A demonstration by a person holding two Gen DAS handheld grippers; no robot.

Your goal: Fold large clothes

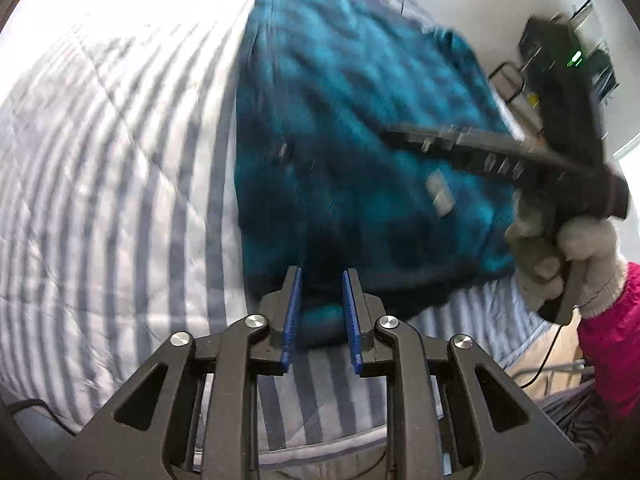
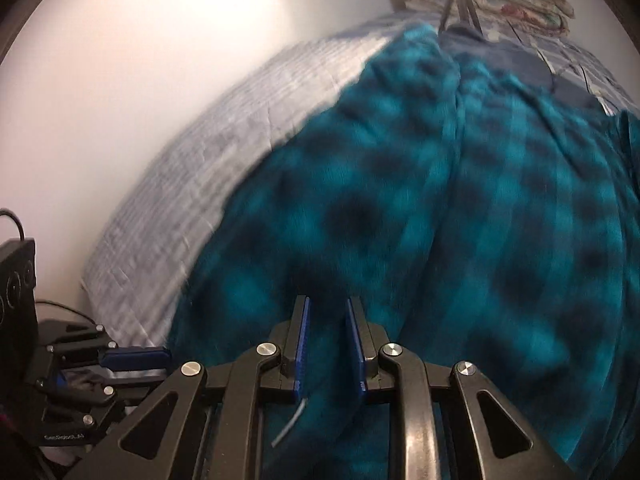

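one teal plaid garment [image 2: 440, 220], one striped quilt [image 1: 120, 160], two hand-held grippers, left hand-held gripper [image 1: 320, 276], right hand-held gripper [image 2: 327, 304], one gloved hand [image 1: 576, 256]

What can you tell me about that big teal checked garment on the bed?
The garment is soft, fleecy-looking cloth in a teal and dark navy check, blurred in both views. It lies spread out lengthwise on a grey-striped quilt, with long creases along it and a darker band along its near edge. A small pale tag shows on it in the left view. The near edge lies just past the left gripper, whose blue pads stand apart with nothing pinched; the right gripper hangs open over it too.
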